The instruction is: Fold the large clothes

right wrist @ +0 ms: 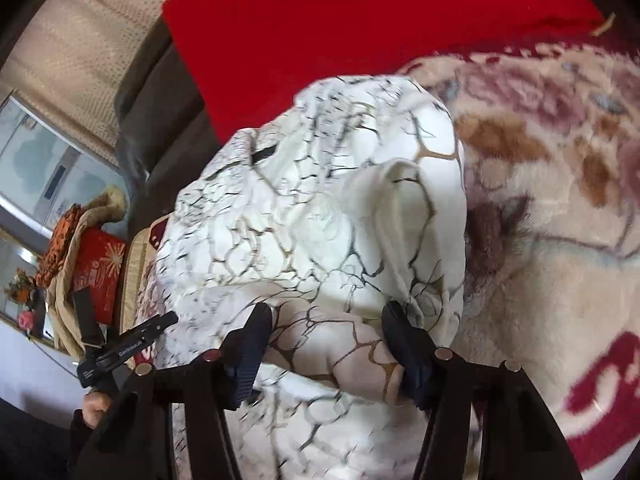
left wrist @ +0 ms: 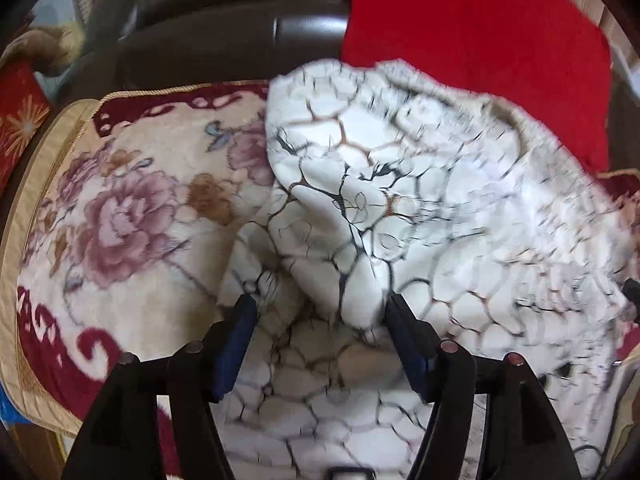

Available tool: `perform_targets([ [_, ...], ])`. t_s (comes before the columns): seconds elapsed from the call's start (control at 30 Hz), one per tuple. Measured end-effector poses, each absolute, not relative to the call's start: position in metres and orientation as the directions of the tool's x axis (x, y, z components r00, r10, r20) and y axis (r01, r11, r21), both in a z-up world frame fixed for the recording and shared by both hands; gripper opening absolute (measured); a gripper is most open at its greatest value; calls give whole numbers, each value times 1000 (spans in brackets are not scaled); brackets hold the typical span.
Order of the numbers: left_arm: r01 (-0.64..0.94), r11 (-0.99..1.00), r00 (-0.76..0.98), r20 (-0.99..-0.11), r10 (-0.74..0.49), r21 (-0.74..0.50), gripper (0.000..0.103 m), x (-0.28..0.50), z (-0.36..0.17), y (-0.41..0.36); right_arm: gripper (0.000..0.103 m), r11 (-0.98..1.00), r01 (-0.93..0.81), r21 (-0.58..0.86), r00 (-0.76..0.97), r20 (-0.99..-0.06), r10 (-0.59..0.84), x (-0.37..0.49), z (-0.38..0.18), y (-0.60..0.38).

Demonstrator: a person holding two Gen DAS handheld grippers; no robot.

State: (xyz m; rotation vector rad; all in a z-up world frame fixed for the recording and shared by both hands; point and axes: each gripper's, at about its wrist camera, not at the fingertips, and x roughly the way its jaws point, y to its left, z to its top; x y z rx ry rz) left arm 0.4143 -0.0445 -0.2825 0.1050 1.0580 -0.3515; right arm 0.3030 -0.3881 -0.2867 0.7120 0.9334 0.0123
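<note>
A white garment (left wrist: 400, 200) with a black and gold crackle print lies bunched in a heap on a floral blanket (left wrist: 132, 200). My left gripper (left wrist: 320, 316) points down at its near edge. Its jaws stand wide apart, and a loose fold hangs between them against the right finger only. In the right wrist view the same garment (right wrist: 320, 220) fills the middle. My right gripper (right wrist: 326, 328) is open, with a rolled bulge of the cloth lying between the blue pads (right wrist: 250, 344). The left gripper's black body (right wrist: 120, 350) and a hand (right wrist: 94, 406) show at the lower left.
A red cloth (left wrist: 480, 28) lies just behind the garment on a dark sofa back (left wrist: 224, 12). The cream and maroon floral blanket (right wrist: 560, 240) covers the seat. A red box (right wrist: 100, 268) and a fur-trimmed item (right wrist: 80, 216) sit beyond the blanket's edge.
</note>
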Motion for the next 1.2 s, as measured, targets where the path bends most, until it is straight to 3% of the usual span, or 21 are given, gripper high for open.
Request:
perform_targets([
  [0.1, 352, 930, 472, -839, -272, -103, 69, 391, -263, -16, 64, 771, 247, 587, 639, -697, 326, 285, -260, -391],
  [0.2, 353, 932, 497, -826, -265, -87, 78, 367, -255, 18, 75, 759, 214, 615, 669, -659, 345, 259, -245, -396],
  [0.3, 340, 934, 491, -827, -272, -105, 85, 341, -262, 66, 78, 765, 197, 613, 679, -648, 344, 223, -240, -404],
  [0.53, 210, 940, 358, -874, -328, -267, 87, 280, -330, 149, 80, 734, 259, 628, 632, -685, 362, 151, -273, -428],
  [0.73, 129, 868, 295, -817, -496, -480, 87, 269, -400, 169, 80, 685, 390, 615, 560, -749, 353, 117, -312, -441],
  [0.87, 104, 767, 237, -734, -637, -633, 87, 275, -440, 164, 80, 682, 412, 604, 543, -764, 348, 105, -316, -441],
  [1.0, 122, 581, 242, -544, -804, -805, 87, 277, -447, 160, 80, 691, 419, 589, 532, -776, 339, 102, -315, -439],
  [1.07, 174, 511, 205, -477, -855, -842, 88, 274, -448, 147, 80, 689, 419, 592, 525, -777, 349, 101, -316, -438],
  [1.2, 231, 451, 88, -444, -892, -862, 88, 272, -459, 117, 80, 682, 422, 598, 512, -778, 365, 92, -328, -438],
])
